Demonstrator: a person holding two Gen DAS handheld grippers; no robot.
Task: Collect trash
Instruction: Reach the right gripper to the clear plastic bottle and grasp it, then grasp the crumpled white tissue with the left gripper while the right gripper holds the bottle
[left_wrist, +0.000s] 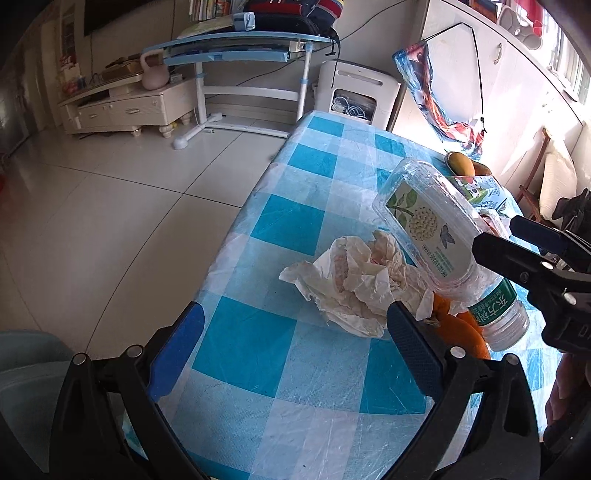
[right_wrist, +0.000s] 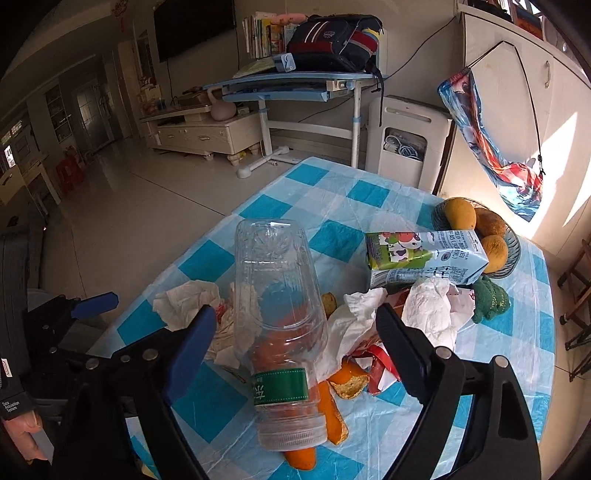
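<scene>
1. The right gripper (right_wrist: 297, 314) has its fingers spread wide on either side of the clear plastic bottle (right_wrist: 277, 295). A gap shows on each side in the right wrist view, so they bracket the bottle without pinching it. This looks like the lining-up before a squeeze across the bottle's body.
2. The bottle is tilted, with its capped end low among the orange peel (right_wrist: 347, 380) and its base raised toward the far side of the desk (left_wrist: 295, 387). I cannot tell whether it leans on the rubbish beneath it or on a finger. From the left wrist view, one right finger lies very near or against its side.
3. The left gripper (left_wrist: 295, 314) hovers over the checked cloth with its fingers spread and holding nothing. It sits just short of the crumpled tissue (left_wrist: 354, 280), probably because that is the nearest loose piece for this hand.
4. The trash lies heaped together near the desk's middle: tissue, peel, a red wrapper (right_wrist: 380, 365) and a milk carton (right_wrist: 424, 258) lying on its side. The fruit bowl (right_wrist: 513, 254) stands behind the carton, close to it, and holds whole fruit, so it seems best left alone.
5. No bin shows in either view.
6. The empty bottle is light and smooth, so a grasp across the labelled body should hold better than one near the cap.
</scene>
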